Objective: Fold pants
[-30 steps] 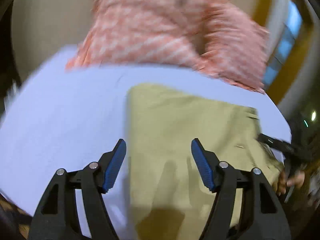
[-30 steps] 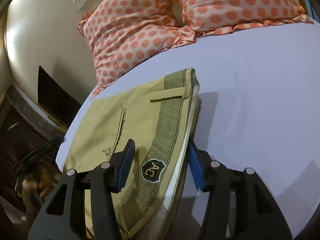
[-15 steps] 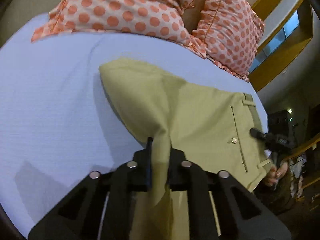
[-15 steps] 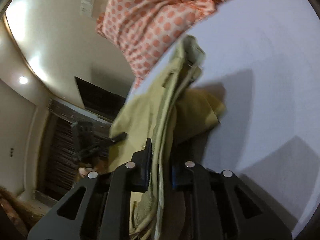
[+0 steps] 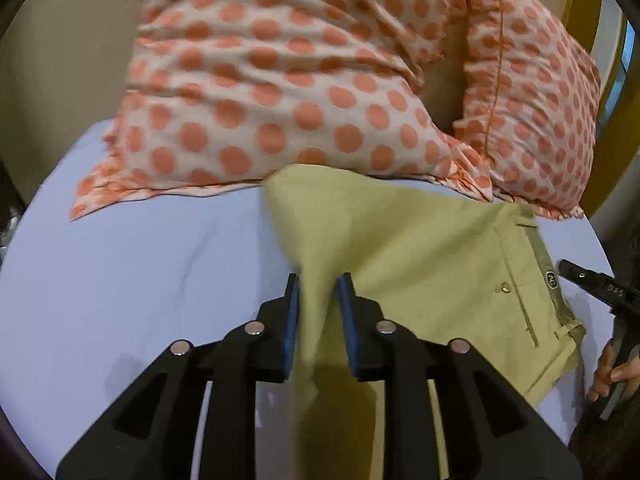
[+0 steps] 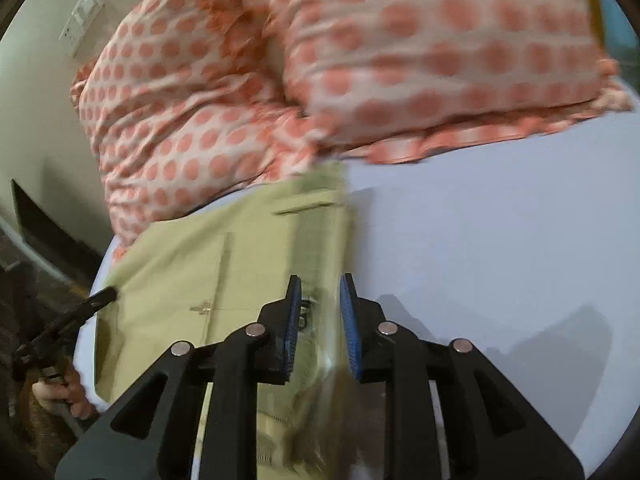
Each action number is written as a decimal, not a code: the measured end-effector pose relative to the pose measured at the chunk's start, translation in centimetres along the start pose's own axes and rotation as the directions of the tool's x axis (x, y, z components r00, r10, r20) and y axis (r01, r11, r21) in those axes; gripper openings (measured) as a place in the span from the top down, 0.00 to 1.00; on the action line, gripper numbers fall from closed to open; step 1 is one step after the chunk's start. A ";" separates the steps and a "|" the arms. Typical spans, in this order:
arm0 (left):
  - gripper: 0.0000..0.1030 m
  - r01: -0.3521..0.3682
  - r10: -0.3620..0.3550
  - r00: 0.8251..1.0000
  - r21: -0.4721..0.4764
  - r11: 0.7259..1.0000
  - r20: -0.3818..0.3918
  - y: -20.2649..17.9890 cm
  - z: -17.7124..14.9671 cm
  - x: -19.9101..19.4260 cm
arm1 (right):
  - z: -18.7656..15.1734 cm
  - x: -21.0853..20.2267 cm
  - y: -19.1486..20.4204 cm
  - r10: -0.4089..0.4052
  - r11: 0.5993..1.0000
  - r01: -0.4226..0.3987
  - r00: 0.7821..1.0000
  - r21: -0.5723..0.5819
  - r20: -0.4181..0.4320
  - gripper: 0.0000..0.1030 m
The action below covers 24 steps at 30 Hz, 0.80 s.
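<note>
Khaki pants (image 5: 424, 256) lie folded on a pale blue bed sheet (image 5: 132, 280), their far edge close to the pillows. My left gripper (image 5: 318, 284) has its blue pads narrowly apart around the folded leg-side edge of the pants. In the right wrist view the pants (image 6: 248, 248) show a back pocket and a striped waistband. My right gripper (image 6: 318, 284) has its pads narrowly apart around the waistband edge. The cloth runs between both pairs of pads. The right gripper appears at the right edge of the left wrist view.
Two orange polka-dot pillows (image 5: 280, 92) (image 5: 532, 108) lie at the head of the bed, just beyond the pants. The bed sheet (image 6: 500, 264) stretches right of the pants. A wall switch plate (image 6: 82, 20) is at upper left. The bed's side edge lies left of the pants.
Both grippers shut on the pants, lifted them, and carried them toward the pillows. Now the pants lie flatter and both pairs of pads stand slightly wider apart than half a second ago.
</note>
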<state>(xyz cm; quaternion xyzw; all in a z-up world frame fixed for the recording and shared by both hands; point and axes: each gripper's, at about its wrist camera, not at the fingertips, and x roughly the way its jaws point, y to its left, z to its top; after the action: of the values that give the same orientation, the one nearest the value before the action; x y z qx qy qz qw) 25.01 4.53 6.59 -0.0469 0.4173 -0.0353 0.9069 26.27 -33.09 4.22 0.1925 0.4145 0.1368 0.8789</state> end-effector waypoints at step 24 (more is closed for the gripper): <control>0.02 -0.121 0.123 0.992 0.074 0.990 -0.023 -5.0 -17.8 -7.0 | -18.9 -3.9 11.4 -0.259 0.905 0.261 0.965 -0.335 0.052 0.01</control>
<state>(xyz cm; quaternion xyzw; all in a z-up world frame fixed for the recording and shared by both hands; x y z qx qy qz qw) 6.79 -0.67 0.93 0.0121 0.4301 0.0045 0.9027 8.15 -20.23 1.00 -0.0179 0.4038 0.0871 0.9105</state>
